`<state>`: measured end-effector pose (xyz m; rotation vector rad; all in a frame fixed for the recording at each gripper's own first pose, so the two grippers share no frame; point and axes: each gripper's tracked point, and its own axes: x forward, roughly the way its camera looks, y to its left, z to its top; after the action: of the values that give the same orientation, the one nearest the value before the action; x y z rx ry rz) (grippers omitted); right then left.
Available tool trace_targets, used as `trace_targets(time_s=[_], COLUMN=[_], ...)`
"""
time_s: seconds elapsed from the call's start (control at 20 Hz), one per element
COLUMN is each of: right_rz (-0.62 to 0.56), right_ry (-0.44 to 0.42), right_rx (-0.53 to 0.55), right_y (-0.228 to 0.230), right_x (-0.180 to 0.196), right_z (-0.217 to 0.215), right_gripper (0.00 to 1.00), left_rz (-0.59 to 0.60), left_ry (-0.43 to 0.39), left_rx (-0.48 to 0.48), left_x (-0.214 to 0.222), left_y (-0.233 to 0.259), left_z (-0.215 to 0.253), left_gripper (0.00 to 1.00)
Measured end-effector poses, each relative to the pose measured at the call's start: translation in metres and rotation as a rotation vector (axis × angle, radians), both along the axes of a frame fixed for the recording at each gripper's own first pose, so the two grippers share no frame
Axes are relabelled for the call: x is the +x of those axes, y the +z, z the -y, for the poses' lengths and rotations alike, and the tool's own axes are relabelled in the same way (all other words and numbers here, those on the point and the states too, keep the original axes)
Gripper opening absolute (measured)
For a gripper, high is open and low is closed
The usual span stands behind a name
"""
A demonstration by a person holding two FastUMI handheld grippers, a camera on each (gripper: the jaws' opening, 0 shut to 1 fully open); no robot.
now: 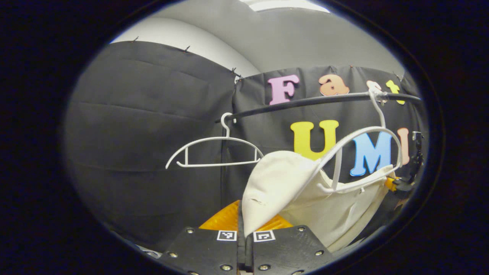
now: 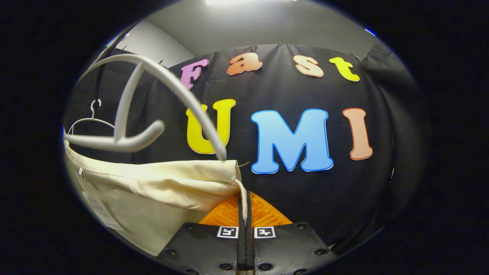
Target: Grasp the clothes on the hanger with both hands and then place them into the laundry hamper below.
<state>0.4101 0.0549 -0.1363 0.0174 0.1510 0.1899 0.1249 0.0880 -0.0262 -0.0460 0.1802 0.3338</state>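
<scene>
Grasp done, lift-off pending. Left gripper (image 1: 241, 229) clamped on one shoulder of cream garment (image 1: 305, 191), right gripper (image 2: 244, 214) pinched on the other; fingers closed down to cloth thickness. Garment half off white hanger (image 1: 359, 152), which hangs on black rail (image 1: 305, 101). Next: pull clear of hanger arm, then lower both together toward hamper. Fabric limp, creased, plain cream.

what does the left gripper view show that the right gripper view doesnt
Left gripper view: the black rail that both hangers hook over, and the right gripper far off at the cloth's other end. Right gripper view: a white tag on the cloth and the hanger arm's tip entering the fabric. Both: the cream garment, its white hanger, the empty hanger, and fingers closed on fabric, as with the left gripper.
</scene>
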Motion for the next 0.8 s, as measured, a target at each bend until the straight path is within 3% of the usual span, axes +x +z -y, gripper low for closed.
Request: trace_targets(time_s=[0.2, 0.4, 0.8], right_rz=[-0.032, -0.022, 0.009], right_ry=[0.065, 0.167, 0.337], right_rx=[-0.001, 0.002, 0.033], right_y=[-0.024, -0.019, 0.027], right_x=[-0.04, -0.093, -0.212], right_z=[-0.021, -0.048, -0.097], right_gripper=[0.01, 0.01, 0.01], left_rz=[-0.036, -0.075, -0.069], left_ry=[-0.029, -0.058, -0.203], left_rx=[0.014, -0.04, -0.092], left_x=[-0.01, -0.028, -0.095], left_y=[-0.033, -0.062, -0.049], left_z=[0.022, 0.036, 0.087], left_gripper=[0.01, 0.01, 0.01])
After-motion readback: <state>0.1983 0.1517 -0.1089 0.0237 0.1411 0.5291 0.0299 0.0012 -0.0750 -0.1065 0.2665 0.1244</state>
